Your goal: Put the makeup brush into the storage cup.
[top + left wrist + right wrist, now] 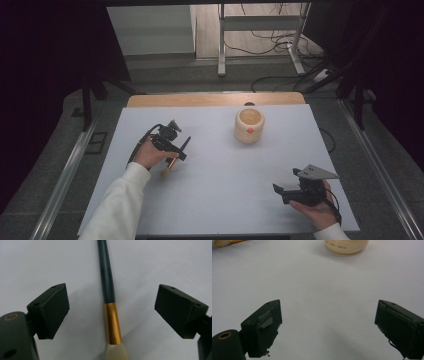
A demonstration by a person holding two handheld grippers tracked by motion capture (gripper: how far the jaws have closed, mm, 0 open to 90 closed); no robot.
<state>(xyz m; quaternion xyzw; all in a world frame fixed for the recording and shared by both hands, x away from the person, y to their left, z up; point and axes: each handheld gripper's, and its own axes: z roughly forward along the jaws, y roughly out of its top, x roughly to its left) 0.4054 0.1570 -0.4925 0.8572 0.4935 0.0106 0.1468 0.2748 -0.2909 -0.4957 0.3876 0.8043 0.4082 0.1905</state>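
Note:
A makeup brush point(112, 320) with a black handle, gold ferrule and cream bristles lies flat on the white table point(225, 195). My left gripper point(111, 293) stands open over it, one jaw on each side of the handle, neither touching. From above, that gripper point(176, 158) sits at the table's left middle, with the brush point(170, 166) poking out under it. My right gripper point(286, 182) rests near the front right corner, open and empty. In its own view, the right gripper point(328, 312) faces bare table, with the brush tip point(222, 242) far off.
A cream round cup point(249, 126), open at the top, stands upright at the back middle of the table; its base point(347, 246) shows in the right gripper view. A wooden strip point(215, 99) runs along the table's far edge. Table legs and cables lie on the floor beyond.

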